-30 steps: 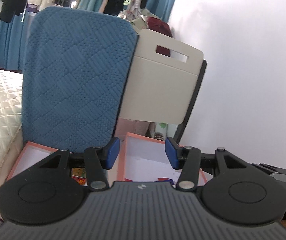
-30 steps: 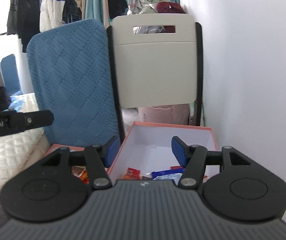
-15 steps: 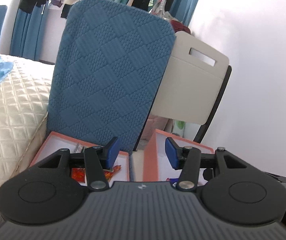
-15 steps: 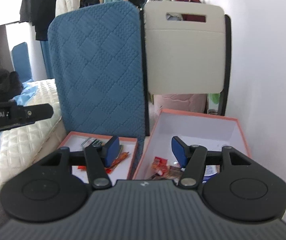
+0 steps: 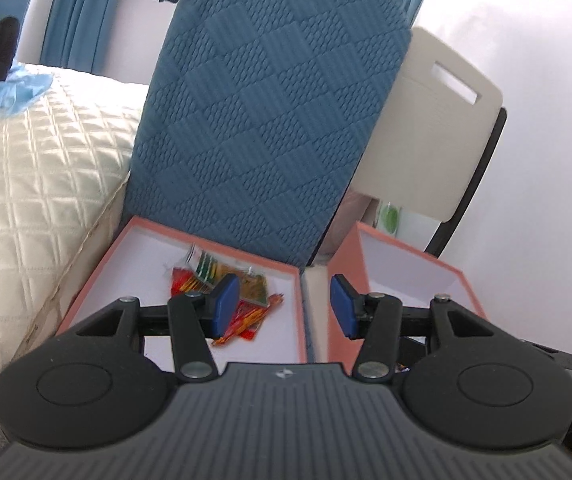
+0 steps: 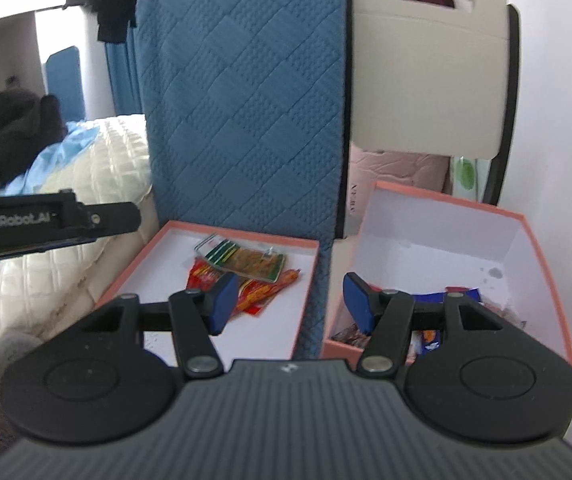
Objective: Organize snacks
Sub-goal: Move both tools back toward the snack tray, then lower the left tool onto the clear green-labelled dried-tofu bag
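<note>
Two salmon-rimmed boxes are sitting side by side on chair seats: the shallow box (image 6: 306, 245) holding a few red and green snack packets (image 6: 242, 266), and the deeper box (image 6: 526, 232) holding a mixed heap of wrappers (image 6: 426, 336), likely so the snacks can be sorted between them. The left claw (image 5: 282, 306) is hovering with its pads moderately apart and nothing between them, aimed at the gap between the boxes. The right claw (image 6: 288, 302) is standing likewise half-spread and empty, angled down over both, probably readying a pick
</note>
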